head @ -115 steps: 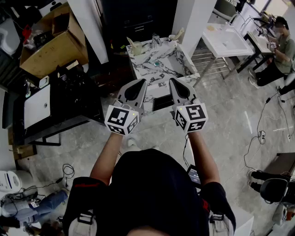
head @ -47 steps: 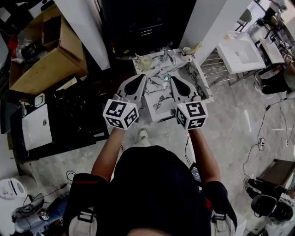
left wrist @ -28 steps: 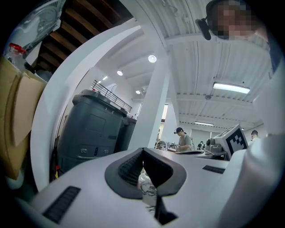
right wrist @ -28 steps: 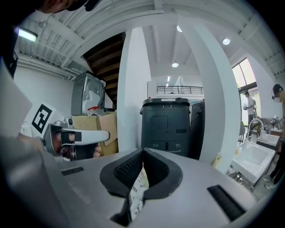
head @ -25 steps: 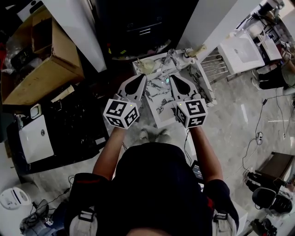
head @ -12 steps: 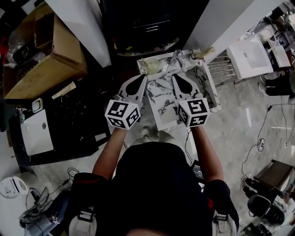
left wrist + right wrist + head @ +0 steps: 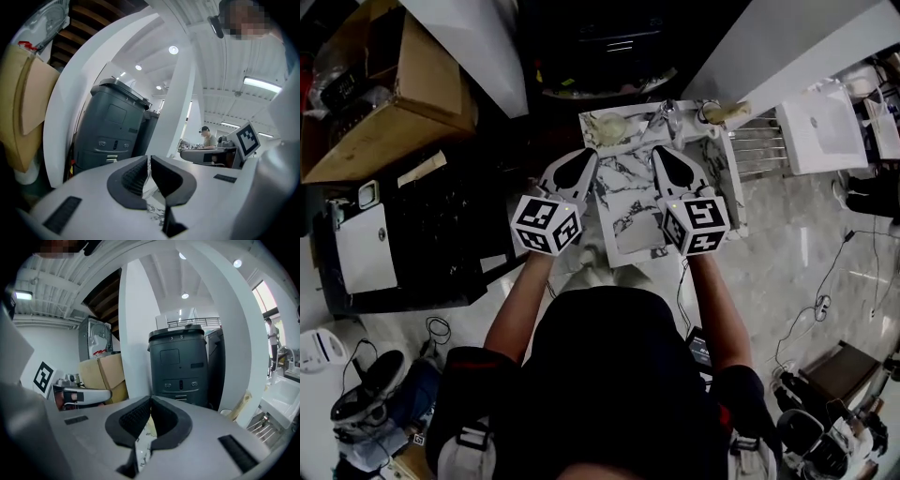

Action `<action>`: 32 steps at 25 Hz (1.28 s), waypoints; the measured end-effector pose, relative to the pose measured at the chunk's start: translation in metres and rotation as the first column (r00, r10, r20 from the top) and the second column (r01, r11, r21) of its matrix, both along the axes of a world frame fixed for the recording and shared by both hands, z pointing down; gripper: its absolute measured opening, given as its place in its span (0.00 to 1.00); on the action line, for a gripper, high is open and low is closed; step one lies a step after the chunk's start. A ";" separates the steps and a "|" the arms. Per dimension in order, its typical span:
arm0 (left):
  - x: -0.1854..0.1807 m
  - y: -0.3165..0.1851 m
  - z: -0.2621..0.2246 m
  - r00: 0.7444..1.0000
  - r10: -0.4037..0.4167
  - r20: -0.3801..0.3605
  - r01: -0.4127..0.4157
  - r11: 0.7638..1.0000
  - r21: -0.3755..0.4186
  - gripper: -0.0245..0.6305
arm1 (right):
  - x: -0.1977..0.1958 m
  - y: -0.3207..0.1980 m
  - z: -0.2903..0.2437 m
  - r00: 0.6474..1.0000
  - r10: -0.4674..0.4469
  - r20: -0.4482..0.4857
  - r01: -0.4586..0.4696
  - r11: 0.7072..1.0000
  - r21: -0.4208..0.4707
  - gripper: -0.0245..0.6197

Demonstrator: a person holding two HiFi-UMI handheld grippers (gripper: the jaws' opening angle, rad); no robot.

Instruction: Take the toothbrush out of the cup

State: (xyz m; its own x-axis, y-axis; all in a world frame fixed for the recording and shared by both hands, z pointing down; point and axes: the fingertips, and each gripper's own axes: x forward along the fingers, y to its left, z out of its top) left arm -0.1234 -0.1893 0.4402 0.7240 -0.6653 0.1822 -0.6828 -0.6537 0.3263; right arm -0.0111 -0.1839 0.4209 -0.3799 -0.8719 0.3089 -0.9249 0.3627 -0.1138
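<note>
Nothing of the job was done yet, as I judged it. The toothbrush (image 7: 243, 407), a pale yellowish stick, stood leaning in its small pale cup (image 7: 227, 413) at the far right corner of the marble counter (image 7: 628, 192). Both tools were over the near half of that counter, well short of the cup.

My left gripper (image 7: 149, 161) had its jaws pressed together with nothing between them. The right gripper (image 7: 150, 401) was likewise closed and empty.

The whole task remained: reach the far corner, open, take the handle, lift it clear.

The counter looked like hard, glossy white stone veined in grey. The jaw pads were dark and ribbed, and the gripper shells were smooth matte grey.
</note>
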 end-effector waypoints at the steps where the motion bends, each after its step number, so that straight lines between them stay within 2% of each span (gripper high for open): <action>1: 0.000 -0.003 0.004 1.000 -0.010 0.006 0.010 1.000 -0.006 0.06 | 0.001 -0.002 0.003 1.000 -0.006 0.002 0.006 1.000 -0.005 0.09; 7: 0.000 -0.017 0.032 0.997 -0.068 0.047 0.071 0.996 -0.057 0.07 | 0.006 -0.015 0.018 0.999 -0.036 0.009 0.037 0.999 -0.026 0.09; 11: 0.005 -0.025 0.048 0.996 -0.075 0.053 0.080 0.992 -0.102 0.16 | 0.007 -0.023 0.026 0.998 -0.061 0.013 0.062 0.997 -0.048 0.09; 23: 0.012 -0.051 0.089 0.991 -0.101 0.084 0.115 0.978 -0.176 0.28 | 0.017 -0.041 0.057 0.996 -0.088 0.026 0.090 0.990 -0.107 0.09; 32: 0.015 -0.072 0.114 0.986 -0.144 0.090 0.161 0.960 -0.229 0.30 | 0.026 -0.049 0.064 0.996 -0.088 0.014 0.089 0.989 -0.122 0.09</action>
State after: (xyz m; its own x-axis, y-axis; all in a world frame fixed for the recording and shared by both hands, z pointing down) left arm -0.1086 -0.2617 0.5545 0.5968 -0.6991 0.3939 -0.7955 -0.4513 0.4043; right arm 0.0145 -0.2329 0.4846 -0.4570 -0.7906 0.4075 -0.8886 0.4258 -0.1703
